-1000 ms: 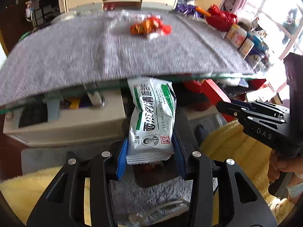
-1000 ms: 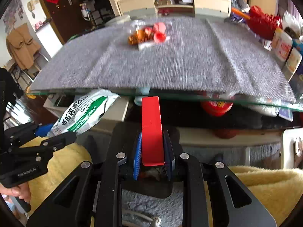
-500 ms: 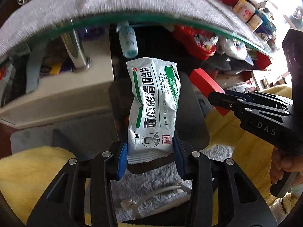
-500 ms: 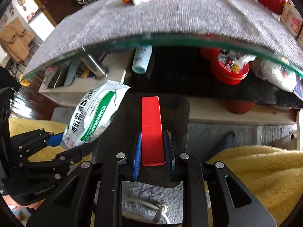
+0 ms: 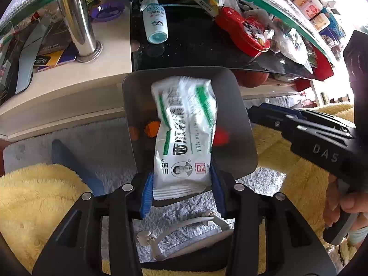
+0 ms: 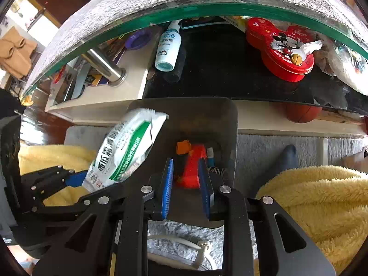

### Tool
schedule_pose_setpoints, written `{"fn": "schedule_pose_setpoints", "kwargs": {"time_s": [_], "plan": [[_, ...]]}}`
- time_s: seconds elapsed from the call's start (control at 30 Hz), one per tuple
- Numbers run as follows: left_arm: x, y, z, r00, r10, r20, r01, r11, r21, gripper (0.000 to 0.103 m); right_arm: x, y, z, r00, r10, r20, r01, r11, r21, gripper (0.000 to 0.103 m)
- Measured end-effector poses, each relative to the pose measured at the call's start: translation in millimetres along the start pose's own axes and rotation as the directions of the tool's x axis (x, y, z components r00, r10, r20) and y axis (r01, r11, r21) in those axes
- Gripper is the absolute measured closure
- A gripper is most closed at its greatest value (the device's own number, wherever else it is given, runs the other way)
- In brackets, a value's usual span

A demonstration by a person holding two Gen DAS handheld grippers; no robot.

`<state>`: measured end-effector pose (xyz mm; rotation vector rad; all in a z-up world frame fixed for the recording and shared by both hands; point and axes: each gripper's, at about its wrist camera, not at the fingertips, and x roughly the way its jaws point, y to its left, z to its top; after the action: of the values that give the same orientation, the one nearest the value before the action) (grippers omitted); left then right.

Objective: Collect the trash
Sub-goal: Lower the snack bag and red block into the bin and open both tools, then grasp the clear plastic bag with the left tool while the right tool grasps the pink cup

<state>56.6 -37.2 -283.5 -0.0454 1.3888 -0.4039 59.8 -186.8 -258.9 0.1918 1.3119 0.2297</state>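
My left gripper (image 5: 181, 191) is shut on a white and green lozenge packet (image 5: 184, 133) and holds it over a dark grey bin (image 5: 239, 124) on the floor. The packet (image 6: 122, 151) and left gripper (image 6: 76, 179) also show in the right wrist view, at the bin's left rim. My right gripper (image 6: 187, 184) is open over the bin (image 6: 225, 119). A red block (image 6: 192, 168) lies inside the bin below its fingers, beside an orange scrap (image 6: 183, 147). The right gripper (image 5: 271, 112) shows at the right in the left wrist view.
A glass table edge (image 6: 207, 11) with grey cloth arches overhead. On the shelf below lie a white spray bottle (image 6: 168, 48) and a red Mickey tin (image 6: 280, 48). Yellow fleece (image 6: 317, 202) lies on both sides. A white cable (image 5: 184, 230) lies on the grey rug.
Both grippers dropped below the table edge toward the bin. The right gripper opened and the red block fell into the bin. The left gripper still holds the packet.
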Motion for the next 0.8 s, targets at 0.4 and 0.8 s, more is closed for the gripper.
{"fn": "schedule_pose_setpoints", "kwargs": {"time_s": [0.4, 0.8], "plan": [[-17.4, 8.8, 11.0, 0.998, 0.038, 0.045, -0.037, 0.999, -0.024, 0.020, -15.7, -19.1, 12.7, 0.997, -0.050, 0.052, 0.047, 0.997, 0.064, 0.032], [-93.0, 12.6, 53.1, 0.973, 0.076, 0.217, -0.072, 0.997, -0.023, 0.010, -84.3, -23.7, 68.0, 0.972, -0.041, 0.233, 0.024, 0.997, 0.075, 0.018]]}}
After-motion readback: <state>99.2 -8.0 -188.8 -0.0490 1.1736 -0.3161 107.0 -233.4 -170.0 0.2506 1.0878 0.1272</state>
